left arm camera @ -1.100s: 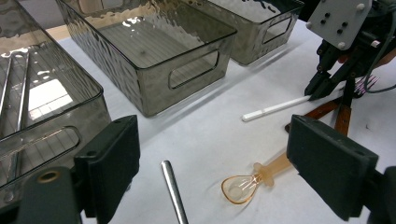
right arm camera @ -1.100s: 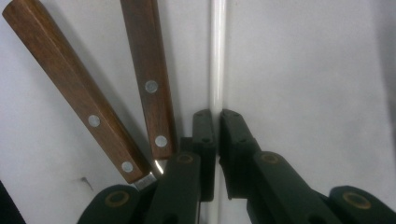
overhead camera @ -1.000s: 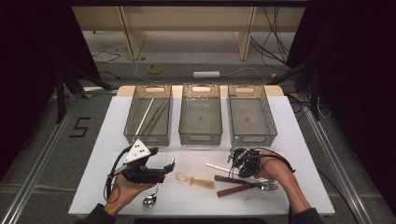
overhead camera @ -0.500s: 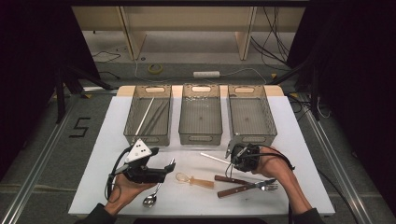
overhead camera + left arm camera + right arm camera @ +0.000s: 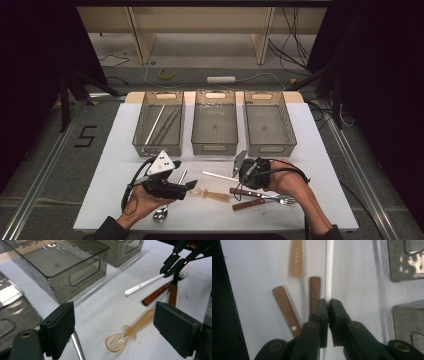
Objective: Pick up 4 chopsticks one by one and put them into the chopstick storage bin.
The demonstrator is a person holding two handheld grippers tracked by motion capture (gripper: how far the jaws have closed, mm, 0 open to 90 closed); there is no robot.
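Since a second ago: right gripper (image 5: 240, 176) lifted the white chopstick (image 5: 220, 175) off the counter (image 5: 320, 150), fingers clamped on its end, toward 12 o'clock. Left gripper (image 5: 113, 333) fingers wide, empty. Likely bound for left bin (image 5: 145, 125).

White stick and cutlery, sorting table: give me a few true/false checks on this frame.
1. The right gripper is shut on the white stick. True.
2. The white stick lies inside the middle bin. False: it is in the right gripper's grip, over the white table, in front of the bins.
3. The left gripper has its jaws open with nothing pressed between them. True.
4. The amber plastic spoon is held by the left gripper. False: it lies on the table, apart from both jaws.
5. The left bin already holds thin sticks. True.
6. Two wooden-handled utensils lie in the right bin. False: they lie on the table by the right gripper.
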